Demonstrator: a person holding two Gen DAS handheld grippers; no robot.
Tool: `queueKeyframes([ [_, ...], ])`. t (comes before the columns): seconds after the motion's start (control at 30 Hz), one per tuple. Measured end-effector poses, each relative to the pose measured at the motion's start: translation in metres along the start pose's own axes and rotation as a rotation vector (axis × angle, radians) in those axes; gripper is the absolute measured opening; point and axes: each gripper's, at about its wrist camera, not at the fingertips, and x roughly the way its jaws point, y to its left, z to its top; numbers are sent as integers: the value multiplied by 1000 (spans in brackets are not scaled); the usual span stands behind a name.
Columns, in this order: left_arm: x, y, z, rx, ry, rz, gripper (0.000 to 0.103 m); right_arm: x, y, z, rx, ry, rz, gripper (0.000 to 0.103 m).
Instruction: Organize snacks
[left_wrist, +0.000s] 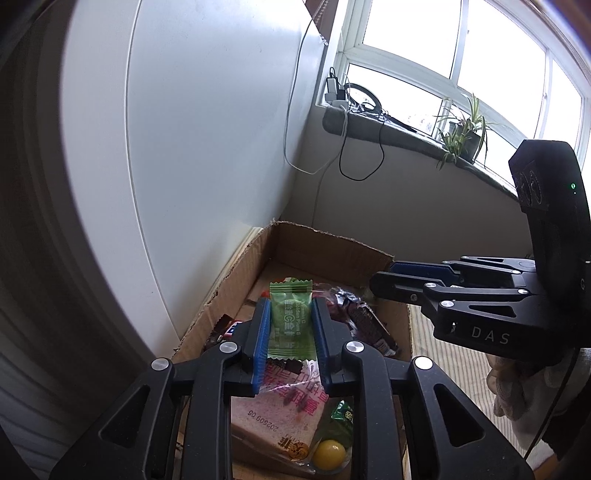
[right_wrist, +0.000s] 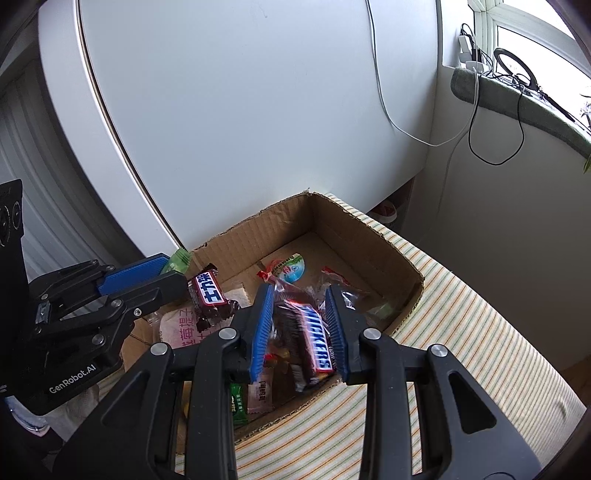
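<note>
Green candy (left_wrist: 290, 322) (pinched) over cardboard box (left_wrist: 334, 246)

Lit by daylight from the window (left_wrist: 461, 55) at upper right, blown out to white. Strong fisheye bending and dark vignette at edges. Soft blur on the Snickers bar (right_wrist: 314, 343).

1 cardboard box (right_wrist: 391, 254) sits on 1 striped cloth (right_wrist: 461, 332). Inside and above it: 2 Snickers bars (right_wrist: 314, 343), 1 green plum candy (left_wrist: 290, 321), 1 pink bread packet (left_wrist: 273, 417), 1 round blue-and-green sweet (right_wrist: 293, 271), 1 yellow ball-shaped sweet (left_wrist: 328, 454). 2 grippers (left_wrist: 290, 325) work over it; further wrappers cannot be counted.
</note>
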Motion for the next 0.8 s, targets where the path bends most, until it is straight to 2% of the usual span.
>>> queueKeyframes([
  [0.03,0,-1,0,0,-1,0,23,-3,1,0,-3,-9,-6,52],
  [0.07,-1,-1,0,1,-2,2,23,-6,2,0,-5,-19,-12,55],
  [0.3,-8,-4,-3,5,-12,12,23,-18,2,-3,-8,-29,-29,57],
  [0.43,-14,-5,-5,11,-19,17,24,-26,2,-6,0,-45,-32,67],
  [0.5,-17,-6,-7,10,-25,23,35,-31,3,-8,-1,-51,-36,67],
  [0.6,-25,-6,-8,9,-37,27,36,-39,7,-11,-7,-58,-60,67],
  [0.67,-31,-7,-10,10,-44,28,36,-47,11,-14,-16,-67,-74,73],
  [0.73,-37,-9,-11,16,-53,34,38,-55,16,-18,-19,-89,-84,86],
  [0.8,-43,-10,-13,17,-65,41,52,-64,20,-23,-20,-111,-99,89],
])
